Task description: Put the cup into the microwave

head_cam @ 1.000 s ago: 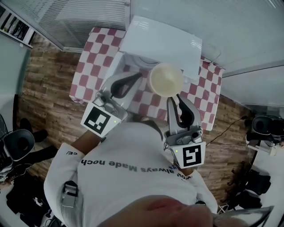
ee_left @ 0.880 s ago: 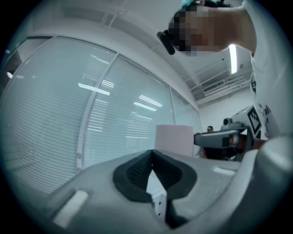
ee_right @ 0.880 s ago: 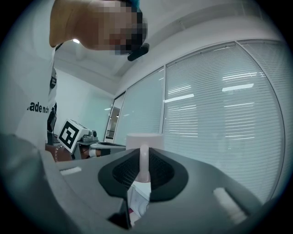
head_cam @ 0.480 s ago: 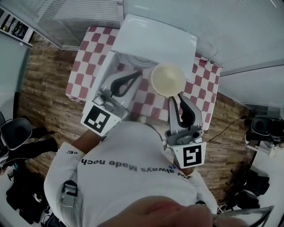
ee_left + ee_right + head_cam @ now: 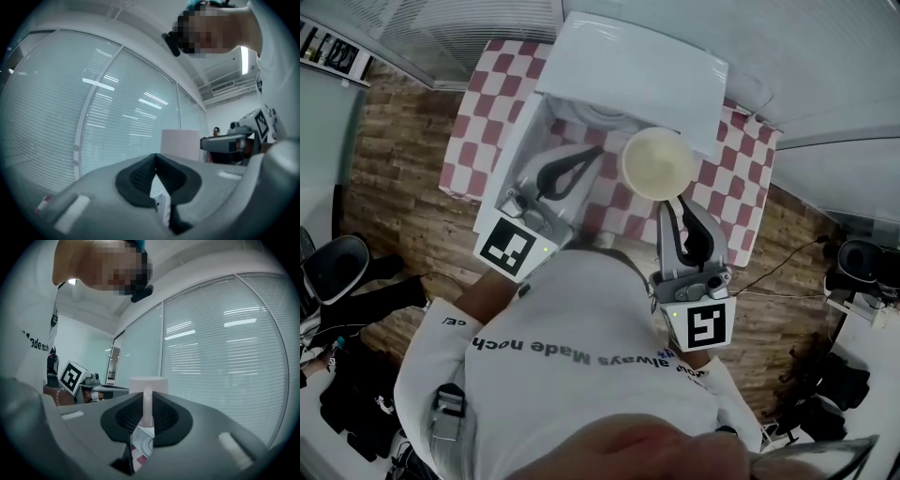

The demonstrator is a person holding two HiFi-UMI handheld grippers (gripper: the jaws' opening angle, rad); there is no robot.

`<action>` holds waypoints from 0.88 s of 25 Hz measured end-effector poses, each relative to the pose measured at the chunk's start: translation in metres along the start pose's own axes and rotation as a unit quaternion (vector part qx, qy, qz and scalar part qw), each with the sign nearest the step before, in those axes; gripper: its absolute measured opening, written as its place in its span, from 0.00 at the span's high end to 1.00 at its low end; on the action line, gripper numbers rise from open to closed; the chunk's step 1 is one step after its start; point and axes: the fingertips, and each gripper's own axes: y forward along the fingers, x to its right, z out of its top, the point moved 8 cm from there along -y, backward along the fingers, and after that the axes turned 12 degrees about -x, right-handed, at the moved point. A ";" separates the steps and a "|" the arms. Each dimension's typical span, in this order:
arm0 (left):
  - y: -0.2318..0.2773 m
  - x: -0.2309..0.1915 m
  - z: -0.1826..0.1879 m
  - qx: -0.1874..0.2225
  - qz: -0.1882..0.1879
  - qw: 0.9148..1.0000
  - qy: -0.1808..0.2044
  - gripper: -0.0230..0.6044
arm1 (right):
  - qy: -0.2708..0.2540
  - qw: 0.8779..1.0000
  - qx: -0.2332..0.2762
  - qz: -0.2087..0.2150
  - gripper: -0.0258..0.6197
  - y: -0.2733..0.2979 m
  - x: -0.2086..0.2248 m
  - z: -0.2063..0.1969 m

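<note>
Where the cup point(image 5: 658, 161) sits: over the checkered desk point(image 5: 741, 178), at 6 o'clock from the white microwave point(image 5: 633, 70).
Right claw point(image 5: 146, 411): clamped on the cup's handle, cup mouth upward.
Left claw point(image 5: 156, 164): tips pressed together, holding nothing, at 9 o'clock from the cup.

Microwave point(image 5: 637, 70) stands open. Its door point(image 5: 514, 159) is swung out on the left and walls off that side of the approach. The left claw point(image 5: 596, 154), tips together, lies across the left of the opening, just beside the door. The cup point(image 5: 659, 161) hangs before the right part. Bare table point(image 5: 741, 178) shows right of the cup.
</note>
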 end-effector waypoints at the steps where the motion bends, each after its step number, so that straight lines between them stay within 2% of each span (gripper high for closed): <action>1: 0.001 -0.001 -0.005 -0.003 -0.001 1.000 -0.002 0.96 | 0.000 1.000 -0.004 -0.001 0.90 0.002 0.000 -0.005; 13: 0.021 -0.016 -0.074 -0.018 -0.002 1.000 -0.025 0.96 | 0.021 0.999 -0.022 -0.015 0.90 0.039 -0.005 -0.079; 22: 0.034 -0.037 -0.124 -0.030 0.016 0.998 -0.049 0.96 | 0.023 0.998 -0.048 -0.016 0.90 0.070 -0.011 -0.134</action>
